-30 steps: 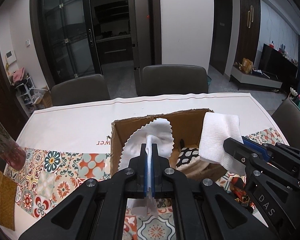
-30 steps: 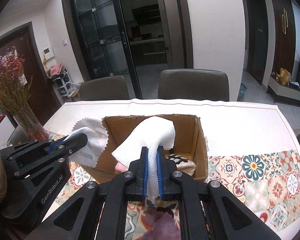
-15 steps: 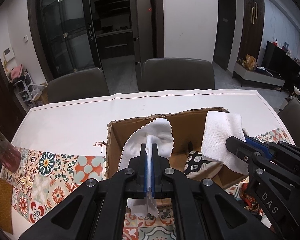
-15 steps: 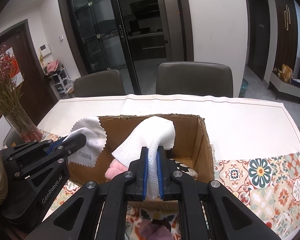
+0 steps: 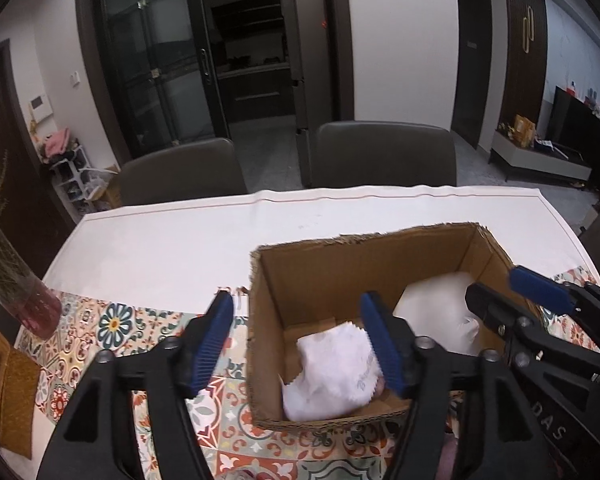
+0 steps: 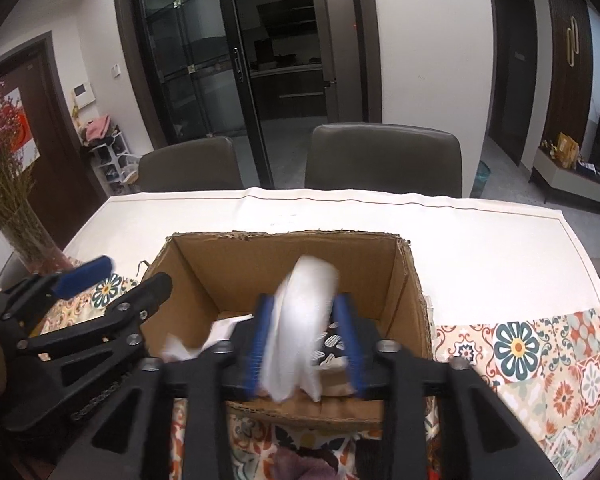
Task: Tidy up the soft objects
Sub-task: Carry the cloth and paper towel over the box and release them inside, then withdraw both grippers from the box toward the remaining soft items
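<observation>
An open cardboard box (image 5: 364, 237) (image 6: 284, 236) stands on the table. My left gripper (image 5: 300, 340) hangs over the box's near left corner, jaws opening and wide apart, nothing between the pads. The white zigzag-edged cloth (image 5: 332, 372) (image 6: 216, 336) lies crumpled inside the box. My right gripper (image 6: 304, 340) (image 5: 516, 292) is above the box's near wall, its jaws opening. A white towel (image 6: 304, 316) (image 5: 436, 308) hangs blurred and loose between its blue pads, sliding into the box. From the right wrist, the left gripper (image 6: 120, 280) shows at the left.
A black-and-white patterned soft item (image 6: 336, 336) lies in the box. A vase of dried flowers (image 5: 20, 292) (image 6: 20, 236) stands at the table's left edge, a woven mat (image 5: 12, 392) near it. Two chairs (image 5: 384, 152) stand along the far side. A tiled-pattern runner (image 6: 540, 352) covers the near table.
Both grippers were shut on their cloths and have now opened. The zigzag cloth has dropped into the box and the towel is slipping free. Both hands came closer to the box and lower.
</observation>
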